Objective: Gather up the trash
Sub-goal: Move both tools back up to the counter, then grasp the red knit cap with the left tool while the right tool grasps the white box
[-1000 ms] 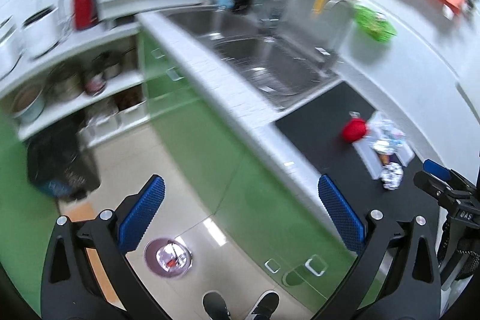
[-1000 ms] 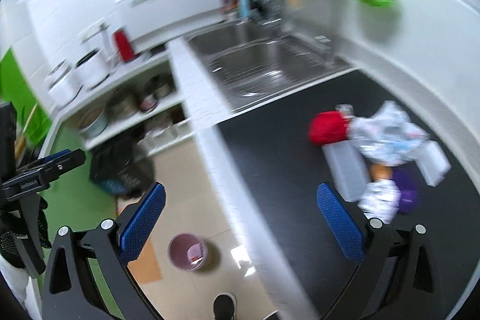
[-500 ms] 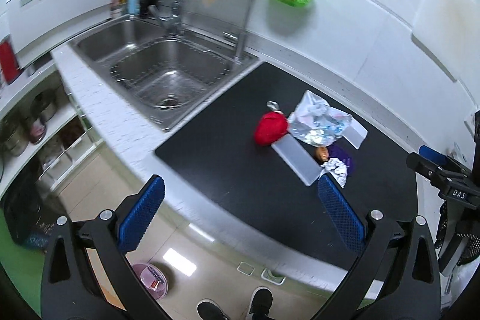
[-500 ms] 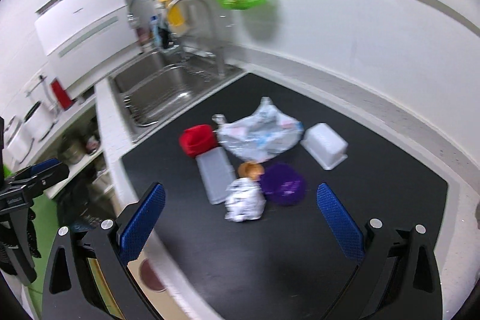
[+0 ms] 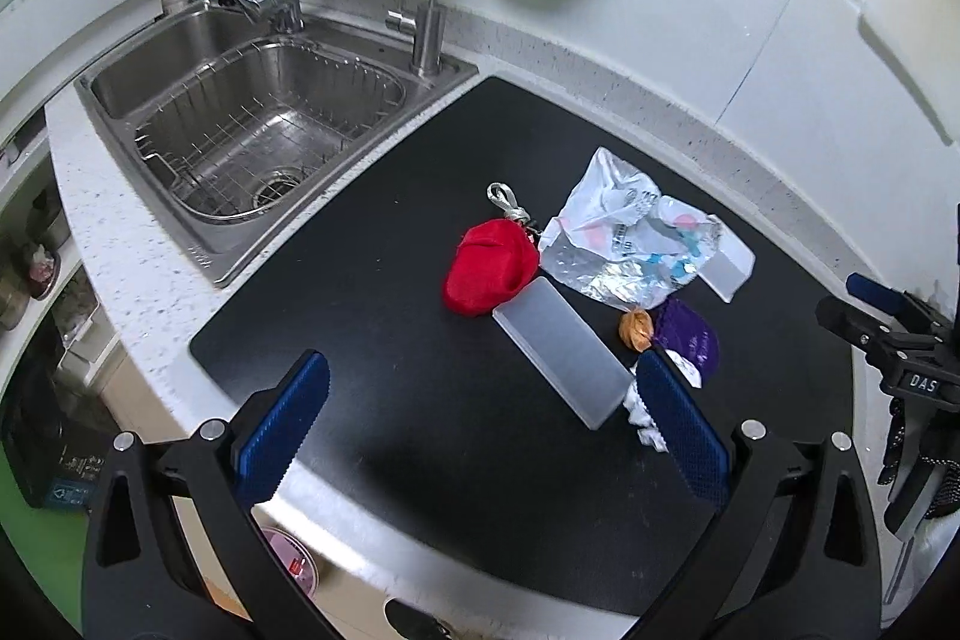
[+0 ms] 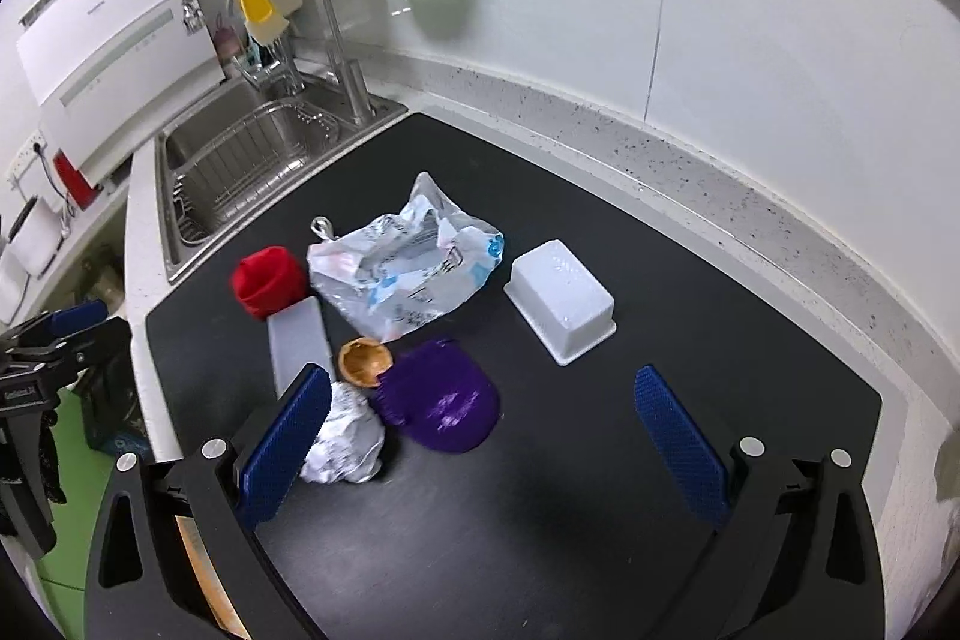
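While both tools are held above the black counter mat (image 6: pixel 690 292), the left gripper (image 5: pixel 480 430) and right gripper (image 6: pixel 480 448) are seen with blue pads spread wide, nothing between them. Nearest the right gripper, a crumpled white paper ball (image 6: pixel 345 439) is touched by a purple crumpled wrapper (image 6: pixel 441 403). Just behind, a small brown shell-like cup (image 6: pixel 364 361) and a frosted flat plastic lid (image 6: pixel 298 334) are seen. Farther back lie a red cloth pouch (image 6: pixel 267 280), a crinkled clear plastic bag (image 6: pixel 399 274) and an upturned white plastic tub (image 6: pixel 561 298). A steel sink (image 5: pixel 252 130) is seen beyond the mat.
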